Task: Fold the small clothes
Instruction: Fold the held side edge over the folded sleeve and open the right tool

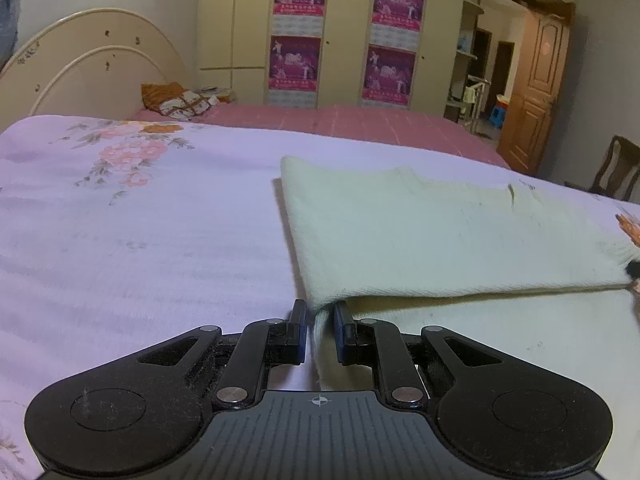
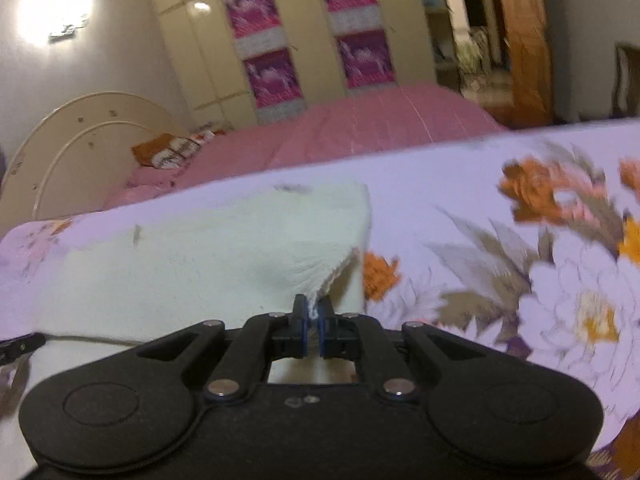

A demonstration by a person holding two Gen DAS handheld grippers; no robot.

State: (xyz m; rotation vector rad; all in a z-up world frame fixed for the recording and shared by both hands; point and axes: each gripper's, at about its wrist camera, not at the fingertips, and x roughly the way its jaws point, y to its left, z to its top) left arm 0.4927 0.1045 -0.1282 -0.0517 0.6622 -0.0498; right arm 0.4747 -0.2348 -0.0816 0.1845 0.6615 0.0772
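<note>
With pale garment [image 1: 440,236] half-folded on the bed [image 1: 140,220], left gripper [image 1: 320,320] pinching its 6 o'clock corner and right gripper [image 2: 316,312] clenched on the 3 o'clock corner: uneven pull risks skewing the fold or slipping cloth free.

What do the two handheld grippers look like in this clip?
Both the left gripper and right gripper are matte black plastic, with rounded side lobes, silver pivot pins and blue-lined jaws. The left body is ribbed with a small crosshair mark. No cables or sleeves show.
</note>
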